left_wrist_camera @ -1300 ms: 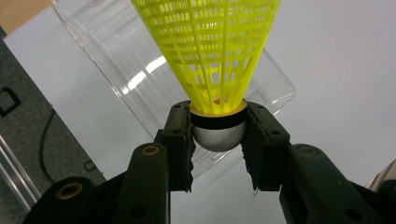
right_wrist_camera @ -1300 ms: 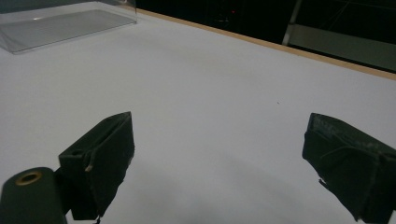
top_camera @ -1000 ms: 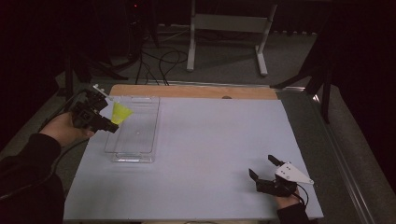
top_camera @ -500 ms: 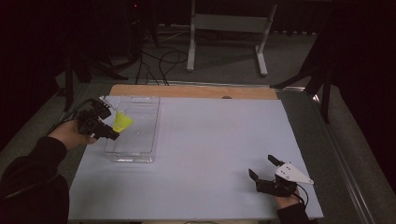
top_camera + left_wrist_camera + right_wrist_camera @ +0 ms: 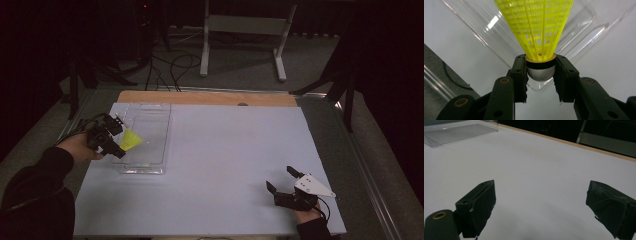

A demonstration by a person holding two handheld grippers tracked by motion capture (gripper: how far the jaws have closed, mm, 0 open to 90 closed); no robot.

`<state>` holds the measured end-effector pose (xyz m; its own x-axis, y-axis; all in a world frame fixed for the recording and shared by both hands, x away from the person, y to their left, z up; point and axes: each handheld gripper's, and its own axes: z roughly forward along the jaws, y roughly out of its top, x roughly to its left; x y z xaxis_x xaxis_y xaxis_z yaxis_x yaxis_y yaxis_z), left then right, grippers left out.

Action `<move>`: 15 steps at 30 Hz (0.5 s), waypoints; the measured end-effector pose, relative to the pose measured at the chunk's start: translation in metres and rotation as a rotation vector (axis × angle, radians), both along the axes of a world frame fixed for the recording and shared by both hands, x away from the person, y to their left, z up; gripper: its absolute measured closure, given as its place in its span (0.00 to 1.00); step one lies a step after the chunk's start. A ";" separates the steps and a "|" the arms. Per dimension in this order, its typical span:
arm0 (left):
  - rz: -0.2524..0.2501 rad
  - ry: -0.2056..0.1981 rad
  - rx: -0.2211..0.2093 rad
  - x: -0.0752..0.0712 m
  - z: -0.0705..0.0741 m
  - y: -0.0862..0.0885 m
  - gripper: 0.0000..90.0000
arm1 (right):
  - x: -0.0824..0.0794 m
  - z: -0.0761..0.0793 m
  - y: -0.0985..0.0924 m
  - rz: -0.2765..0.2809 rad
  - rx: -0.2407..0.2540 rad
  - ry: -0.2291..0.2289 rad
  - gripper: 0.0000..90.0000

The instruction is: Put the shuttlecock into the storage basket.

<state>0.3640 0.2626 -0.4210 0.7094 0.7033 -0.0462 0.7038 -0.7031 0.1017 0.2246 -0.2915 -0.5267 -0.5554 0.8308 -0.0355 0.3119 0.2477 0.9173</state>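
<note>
One yellow shuttlecock [image 5: 535, 27] clamped by its cork in left gripper [image 5: 540, 75], just above clear tray [image 5: 150, 116] near edge. Pickup done; lowering & release left, prob. Right gripper [image 5: 283, 181] jaws apart, idle, well away from tray.

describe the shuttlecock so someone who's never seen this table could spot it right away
Start at the white table and go to the clear tray near its far left corner. At the tray's left edge the left gripper is shut on the shuttlecock, its pads on the grey rounded base. It is the one bright yellow thing here, a mesh cone fanning out over the tray.
</note>
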 end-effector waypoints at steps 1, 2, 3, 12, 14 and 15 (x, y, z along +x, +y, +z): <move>-0.011 0.006 0.010 0.000 -0.001 -0.001 0.72 | 0.000 0.000 0.000 0.000 0.001 0.000 0.10; -0.015 0.005 0.019 0.000 -0.002 -0.002 0.72 | 0.000 0.000 0.000 -0.001 0.001 0.001 0.10; -0.012 0.006 0.025 0.000 -0.003 -0.002 0.72 | 0.000 0.000 0.000 -0.002 0.002 0.001 0.10; 0.014 0.003 0.051 0.002 -0.006 -0.003 0.68 | 0.000 0.000 -0.001 -0.004 0.002 -0.001 0.10; 0.017 0.006 0.043 0.002 -0.004 -0.003 0.64 | 0.000 0.000 -0.001 -0.003 0.003 -0.002 0.10; 0.016 0.006 0.047 0.001 -0.004 -0.004 0.60 | 0.000 0.000 -0.001 -0.003 0.003 -0.002 0.10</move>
<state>0.3652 0.2587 -0.4246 0.6980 0.7159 -0.0175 0.7153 -0.6958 0.0647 0.2244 -0.2925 -0.5263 -0.5527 0.8327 -0.0338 0.3108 0.2436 0.9187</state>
